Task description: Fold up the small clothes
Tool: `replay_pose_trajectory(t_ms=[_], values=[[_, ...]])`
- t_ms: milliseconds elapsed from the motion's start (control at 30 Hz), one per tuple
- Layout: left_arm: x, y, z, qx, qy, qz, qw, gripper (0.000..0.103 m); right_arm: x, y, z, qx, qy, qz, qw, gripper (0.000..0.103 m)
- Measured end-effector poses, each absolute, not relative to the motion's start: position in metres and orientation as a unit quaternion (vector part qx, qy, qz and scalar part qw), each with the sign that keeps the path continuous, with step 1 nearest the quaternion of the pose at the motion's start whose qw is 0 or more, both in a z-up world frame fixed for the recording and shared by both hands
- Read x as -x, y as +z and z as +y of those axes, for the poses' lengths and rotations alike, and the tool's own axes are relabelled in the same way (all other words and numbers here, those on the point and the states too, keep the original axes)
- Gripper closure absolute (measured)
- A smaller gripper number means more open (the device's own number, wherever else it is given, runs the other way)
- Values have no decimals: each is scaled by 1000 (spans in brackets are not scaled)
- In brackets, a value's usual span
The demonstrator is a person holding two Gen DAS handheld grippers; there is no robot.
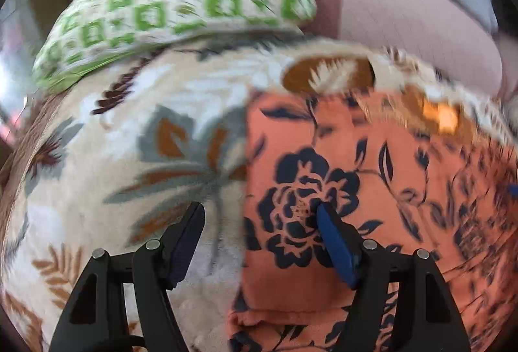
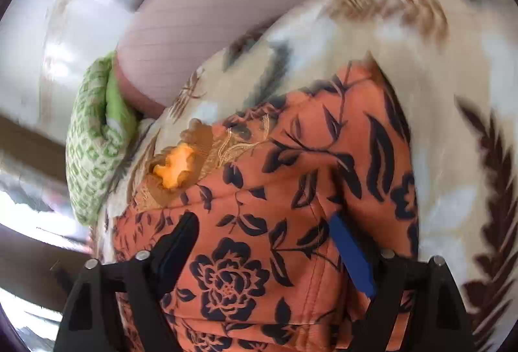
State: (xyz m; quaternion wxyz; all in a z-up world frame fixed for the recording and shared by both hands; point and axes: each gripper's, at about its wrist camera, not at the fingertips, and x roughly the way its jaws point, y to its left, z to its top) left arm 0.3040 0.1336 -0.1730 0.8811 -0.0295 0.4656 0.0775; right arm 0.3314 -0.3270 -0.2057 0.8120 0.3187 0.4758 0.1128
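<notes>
An orange garment with a dark navy flower print (image 1: pixel 372 164) lies folded on a cream blanket with a leaf pattern (image 1: pixel 136 138). It also fills the middle of the right wrist view (image 2: pixel 275 190). A gold embroidered patch with a bright orange spot (image 2: pixel 176 169) sits at its far corner. My left gripper (image 1: pixel 260 211) is open just above the garment's left edge, one finger over the blanket, the other over the cloth. My right gripper (image 2: pixel 264 221) is open low over the garment, holding nothing.
A green-and-white patterned pillow (image 1: pixel 181 5) lies at the far left of the blanket, also seen in the right wrist view (image 2: pixel 94 144). A pink ribbed cushion (image 1: pixel 404 25) lies behind the blanket (image 2: pixel 453 93). Both views are motion-blurred.
</notes>
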Motion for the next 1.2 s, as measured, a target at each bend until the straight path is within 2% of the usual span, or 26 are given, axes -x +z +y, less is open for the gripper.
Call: replay_pose_trajectory(t_ms=[100, 200, 267, 333, 467, 533, 600, 633, 667, 700, 833, 933, 967, 1033, 1200], values=[[-295, -149, 138, 32, 86, 421, 902, 30, -322, -178, -316, -307, 135, 451, 827, 18], [-303, -157, 138, 12, 86, 441, 894, 30, -316, -165, -305, -292, 164, 435, 836, 17], [-315, -184, 142, -17, 113, 489, 864, 26, -321, -185, -304, -280, 143, 464, 828, 16], [-313, -179, 149, 18, 117, 485, 867, 26, -326, -215, -314, -295, 117, 513, 798, 16], [-315, -146, 141, -26, 121, 422, 898, 25, -323, -184, -317, -295, 139, 477, 816, 16], [-332, -159, 147, -17, 116, 449, 886, 25, -326, -172, -316, -294, 156, 462, 822, 16], [-349, -183, 153, -21, 136, 493, 859, 21, -337, -182, -319, -309, 169, 461, 815, 16], [-352, -187, 156, -8, 136, 488, 862, 18, -346, -194, -319, -308, 158, 473, 810, 16], [-352, -183, 158, -5, 143, 487, 862, 17, -358, -217, -319, -305, 139, 504, 796, 15], [-352, -177, 157, -3, 145, 488, 861, 18, -359, -224, -321, -317, 141, 502, 792, 16], [-345, -151, 150, -16, 138, 429, 892, 18, -346, -183, -312, -295, 168, 457, 822, 16], [-366, -184, 153, -8, 123, 499, 858, 15, -353, -195, -307, -273, 159, 479, 819, 14], [-364, -185, 157, 10, 126, 492, 861, 15, -363, -215, -307, -267, 135, 511, 806, 14], [-358, -170, 166, 39, 133, 487, 862, 16, -359, -209, -306, -259, 139, 494, 818, 14], [-293, -115, 176, 66, 118, 410, 902, 16, -303, -156, -299, -218, 181, 444, 850, 14]])
